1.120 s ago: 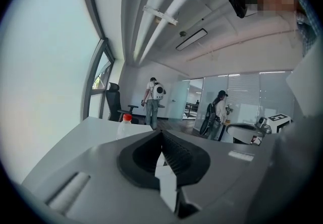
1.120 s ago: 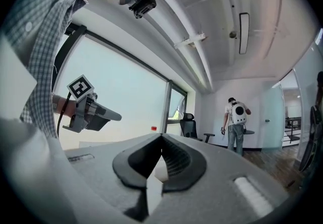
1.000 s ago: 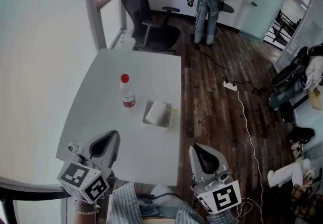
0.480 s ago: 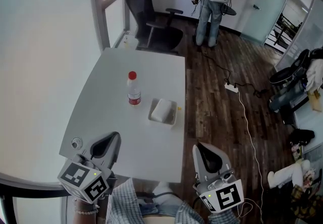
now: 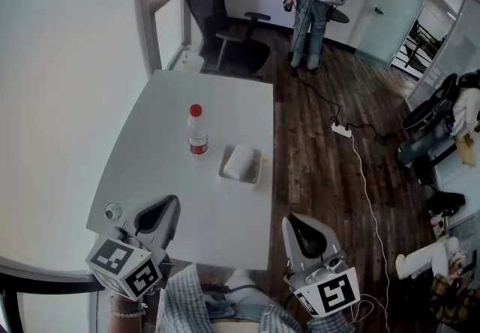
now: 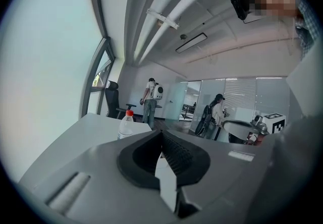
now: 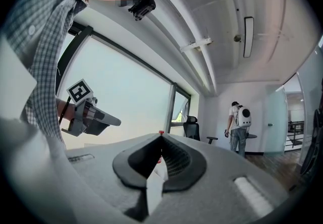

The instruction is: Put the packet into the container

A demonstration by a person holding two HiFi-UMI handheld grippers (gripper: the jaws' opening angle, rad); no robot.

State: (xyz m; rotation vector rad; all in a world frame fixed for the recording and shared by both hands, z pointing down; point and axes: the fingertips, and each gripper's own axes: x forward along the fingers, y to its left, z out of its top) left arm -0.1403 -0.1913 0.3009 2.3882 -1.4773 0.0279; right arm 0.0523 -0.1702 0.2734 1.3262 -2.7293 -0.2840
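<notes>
From the head view I see the container [image 5: 255,178], a shallow, pale rectangular tray with rounded corners. It sits on the smooth white table [image 5: 217,215], just right of a clear plastic bottle [image 5: 196,131] with a red cap and red label. A soft white item that I take for the packet [image 5: 238,162] lies inside the tray and fills most of it. A tiny yellow speck at the tray's right rim is too small for me to identify. Both tools hang at the table's near edge, well apart from the tray. The left gripper [image 5: 168,203] and the right gripper [image 5: 292,221] are matt grey moulded shells with black ribbed pads. Each gripper view shows its jaws clenched tip to tip, with nothing between them. Only the head view gives me the tray, the dark plank floor [image 5: 322,174], the white cable [image 5: 367,189] trailing over it, and the black office chair [image 5: 221,24] by the window. The left gripper view shows the bottle rising above the jaws, and a second person in a cap [image 6: 218,112] beside glass partitions. The right gripper view catches just the red cap over the jaw tips, along with the left tool and its marker cube against the bright window. A standing person with a round white backpack [image 5: 315,1] appears in all three views.
</notes>
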